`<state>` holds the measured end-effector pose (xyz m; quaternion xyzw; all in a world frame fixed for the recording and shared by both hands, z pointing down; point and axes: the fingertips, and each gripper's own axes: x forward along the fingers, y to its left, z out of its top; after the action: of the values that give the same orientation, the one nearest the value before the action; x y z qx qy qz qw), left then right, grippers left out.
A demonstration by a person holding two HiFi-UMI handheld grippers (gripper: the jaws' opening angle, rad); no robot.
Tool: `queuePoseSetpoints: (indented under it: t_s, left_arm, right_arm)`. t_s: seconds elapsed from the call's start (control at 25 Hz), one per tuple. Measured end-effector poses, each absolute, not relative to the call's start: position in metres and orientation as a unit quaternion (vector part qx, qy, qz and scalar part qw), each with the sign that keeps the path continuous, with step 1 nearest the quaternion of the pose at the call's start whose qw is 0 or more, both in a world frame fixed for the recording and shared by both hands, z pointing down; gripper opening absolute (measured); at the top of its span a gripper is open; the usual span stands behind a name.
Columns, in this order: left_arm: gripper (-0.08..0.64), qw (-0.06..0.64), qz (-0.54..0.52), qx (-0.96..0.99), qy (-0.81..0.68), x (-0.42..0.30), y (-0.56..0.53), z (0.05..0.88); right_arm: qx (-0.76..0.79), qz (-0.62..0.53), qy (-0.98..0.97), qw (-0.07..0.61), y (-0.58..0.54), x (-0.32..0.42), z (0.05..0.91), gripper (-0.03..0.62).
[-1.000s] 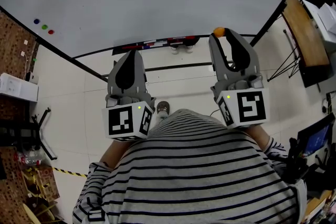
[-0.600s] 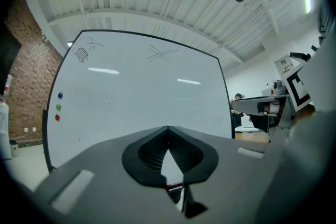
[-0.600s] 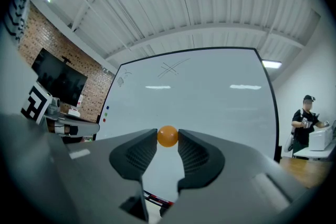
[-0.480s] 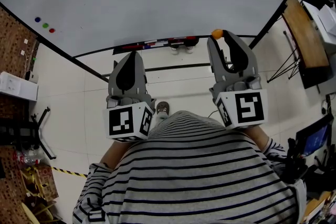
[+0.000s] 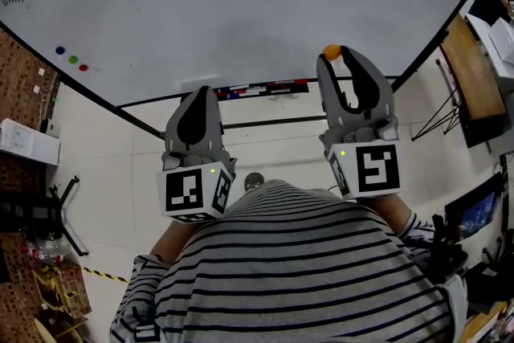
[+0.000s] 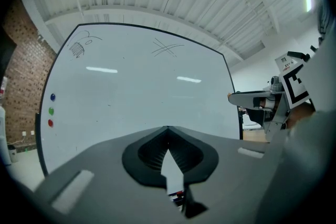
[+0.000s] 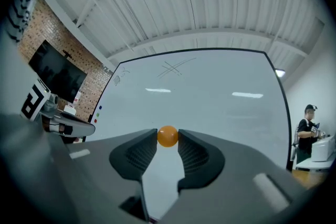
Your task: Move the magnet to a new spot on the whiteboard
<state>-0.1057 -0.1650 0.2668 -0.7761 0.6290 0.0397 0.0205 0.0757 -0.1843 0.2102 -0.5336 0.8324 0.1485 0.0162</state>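
A round orange magnet (image 7: pixel 168 136) sits pinched between the tips of my right gripper (image 7: pixel 168 140), which is shut on it; from the head view the orange magnet (image 5: pixel 332 52) shows at the tip of my right gripper (image 5: pixel 337 55), just in front of the whiteboard (image 5: pixel 241 4). My left gripper (image 5: pixel 198 96) hangs lower at the left, shut with nothing in it. In the left gripper view my left gripper (image 6: pixel 168 136) has its tips together, facing the whiteboard (image 6: pixel 136 92).
Blue, green and red magnets (image 5: pixel 72 59) sit at the board's left edge. Markers lie on the tray (image 5: pixel 253 88) under the board. A brick wall (image 5: pixel 20 84) is at the left, a desk (image 5: pixel 474 76) and a person (image 7: pixel 306 139) at the right.
My right gripper with the orange magnet has stayed near the board's lower edge; the view has tilted so the board and both grippers sit slightly lower in frame.
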Motion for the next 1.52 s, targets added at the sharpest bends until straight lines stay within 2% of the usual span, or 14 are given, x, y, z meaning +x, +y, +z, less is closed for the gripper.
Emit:
queuePoseSetpoints:
  t_s: [0.12,0.36,0.84,1.12,1.52]
  left_arm:
    - [0.017,0.019,0.041,-0.78,0.624,-0.121,-0.188,0.26]
    - [0.017,0.009,0.039,-0.781,0.623,-0.162,-0.232,0.258]
    - [0.017,0.003,0.048,-0.77,0.636,-0.227,-0.291,0.263]
    - [0.017,-0.007,0.046,-0.767,0.64,-0.236,-0.299,0.268]
    - [0.017,0.012,0.048,-0.773,0.632,-0.204,-0.27,0.26]
  right_arm:
    - [-0.531,0.169,0.83,0.033,-0.21,0.055,0.191,0.124]
    - [-0.546,0.204,0.812,0.023,-0.268,0.021,0.171,0.124]
    - [-0.579,0.203,0.789,0.014,-0.35,-0.015,0.172,0.124]
    - [-0.591,0.21,0.778,0.025,-0.358,-0.018,0.176,0.126]
    - [-0.561,0.185,0.805,0.056,-0.305,0.004,0.166,0.121]
